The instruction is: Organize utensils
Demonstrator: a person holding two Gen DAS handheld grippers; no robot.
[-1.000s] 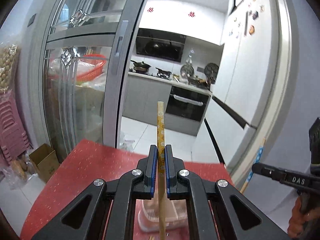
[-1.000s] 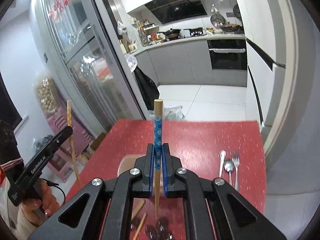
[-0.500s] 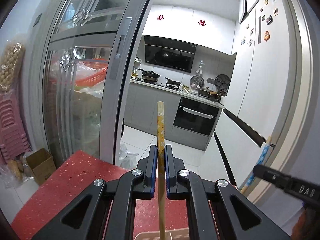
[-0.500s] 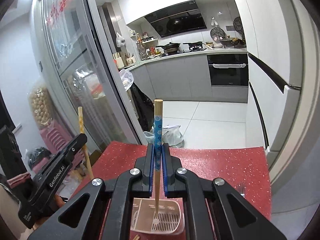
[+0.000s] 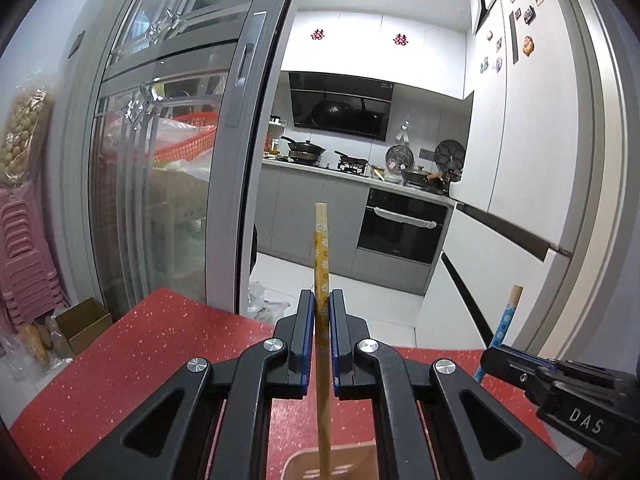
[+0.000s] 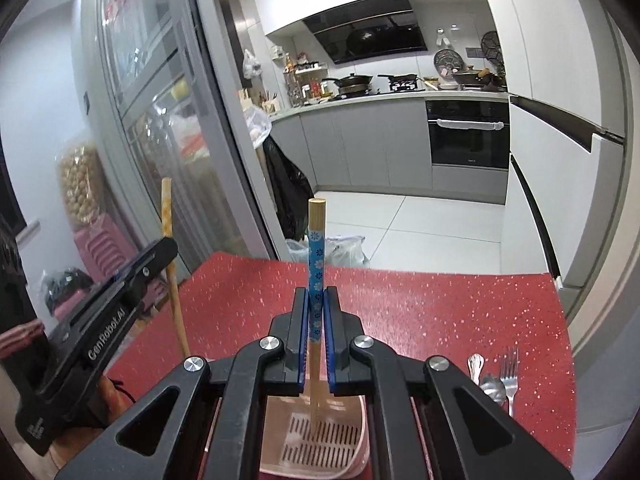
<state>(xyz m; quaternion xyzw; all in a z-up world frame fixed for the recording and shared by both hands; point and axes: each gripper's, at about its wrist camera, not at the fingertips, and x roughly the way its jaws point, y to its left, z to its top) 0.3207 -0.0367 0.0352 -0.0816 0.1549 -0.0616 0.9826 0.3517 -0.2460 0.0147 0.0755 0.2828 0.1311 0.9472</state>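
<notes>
Left side: pink stools [image 5: 20,256] stacked by the wall, a cardboard box [image 5: 82,322] on the floor, then a glass sliding door [image 5: 168,168] just beyond the far edge of the red table [image 6: 420,300]. Past the table the white kitchen floor lies open up to grey cabinets and one black oven [image 6: 468,132].

Left gripper [image 5: 319,312]: jaws clamped on one yellow chopstick [image 5: 321,248], held upright, its lower end over a pale pink holder [image 5: 332,464] at the bottom edge of that view. Contact with the holder cannot be determined.

Right gripper [image 6: 316,308]: jaws clamped on one blue chopstick [image 6: 316,264], upright, lower end down inside the pink slotted basket [image 6: 328,436] on the table. Whether the tip touches the slotted floor cannot be determined.

The two grippers stand side by side, apart, each visible in the other's view.

Right side of table: one spoon [image 6: 475,364], a second spoon [image 6: 493,388] and one fork [image 6: 509,372] lie together near the near right edge, clear of the basket. The table surface between basket and far edge is bare.
</notes>
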